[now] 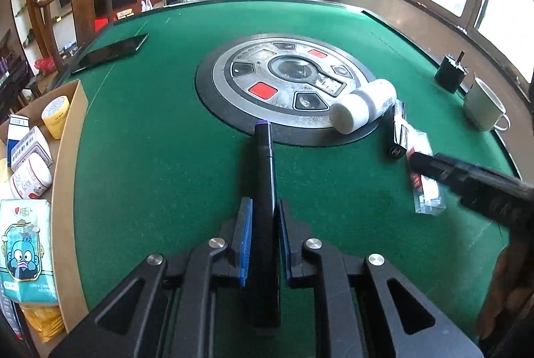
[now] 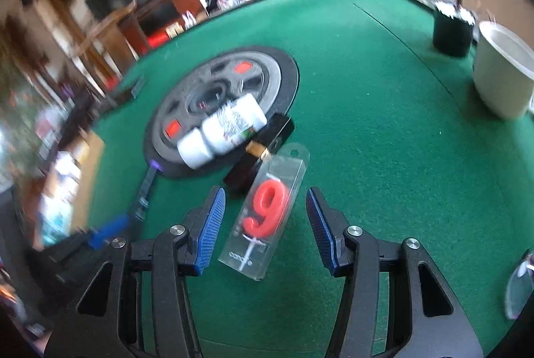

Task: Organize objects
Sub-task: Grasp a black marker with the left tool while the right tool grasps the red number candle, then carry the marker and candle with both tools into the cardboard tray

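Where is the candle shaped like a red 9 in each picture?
Left wrist view: the number 9 candle pack lies far right on the green felt, partly behind the right gripper.
Right wrist view: the same pack sits low in the centre, between the open blue pads.
Shared landmark: the white bottle lying on the round centre panel.

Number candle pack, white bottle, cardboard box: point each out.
Number candle pack (image 2: 267,218): right wrist view, on the red 9.
White bottle (image 1: 363,106): left wrist view, on its body near the cap.
Cardboard box (image 1: 68,157): left wrist view, on its right wall.
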### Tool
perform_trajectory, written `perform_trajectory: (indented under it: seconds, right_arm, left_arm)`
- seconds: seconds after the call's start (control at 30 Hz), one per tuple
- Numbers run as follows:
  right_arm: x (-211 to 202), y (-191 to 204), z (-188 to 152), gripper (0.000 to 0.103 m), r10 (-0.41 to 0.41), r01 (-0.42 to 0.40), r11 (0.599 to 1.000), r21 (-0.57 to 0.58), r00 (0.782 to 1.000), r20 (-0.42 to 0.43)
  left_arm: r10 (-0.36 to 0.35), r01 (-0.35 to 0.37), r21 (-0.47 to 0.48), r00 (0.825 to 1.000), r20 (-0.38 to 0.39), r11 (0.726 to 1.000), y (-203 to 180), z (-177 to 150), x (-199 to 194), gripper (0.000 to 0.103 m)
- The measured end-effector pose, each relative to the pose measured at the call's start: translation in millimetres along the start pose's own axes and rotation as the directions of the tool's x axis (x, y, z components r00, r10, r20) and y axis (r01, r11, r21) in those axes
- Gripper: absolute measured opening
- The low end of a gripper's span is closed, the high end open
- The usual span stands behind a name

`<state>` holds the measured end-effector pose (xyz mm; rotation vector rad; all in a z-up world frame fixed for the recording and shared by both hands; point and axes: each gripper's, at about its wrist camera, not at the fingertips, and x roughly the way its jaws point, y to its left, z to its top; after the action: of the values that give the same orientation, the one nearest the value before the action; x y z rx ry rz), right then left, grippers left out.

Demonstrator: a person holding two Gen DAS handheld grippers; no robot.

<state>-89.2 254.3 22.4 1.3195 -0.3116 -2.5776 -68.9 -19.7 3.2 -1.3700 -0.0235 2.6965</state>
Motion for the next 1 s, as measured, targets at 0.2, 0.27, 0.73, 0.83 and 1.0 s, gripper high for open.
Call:
perform_trajectory:
  seconds: [0.2,0.27,0.73,0.83,1.0]
  right_arm:
    - [10,12,-4,0.034,-0.138,0.136,0.985,-0.11,0.99,-0.006]
    - [9,13,-5,0.027,-0.18,0.178,0.974,-0.137,0.984,0.004]
    - [-29,-3,2,0.027,-0.016,0.019,1.0,-0.02,0.988,0.155]
    - [-44,5,-1,0.027,0.051,-0.041,0.998,-0.048,0.974,0.221]
    - [-46,25,-9,0.027,0.099,-0.074,0.99,-0.119,0.97,0.223]
  left_arm:
    - [0.008,-0.008,0.026,1.0,0.017,1.0,-2,-1,1,0.013]
    - [-0.002,0.001,0.022,1.0,0.02,1.0,1,-1,1,0.013]
    - [-0.068,0.074,-0.073,0.993,0.092,0.995,15,0,-11,0.013]
    - [-0.065,0.074,-0.08,0.992,0.103,0.994,15,0,-14,0.013]
    - [-0.077,0.088,-0.089,0.99,0.121,0.992,16,-3,-24,0.013]
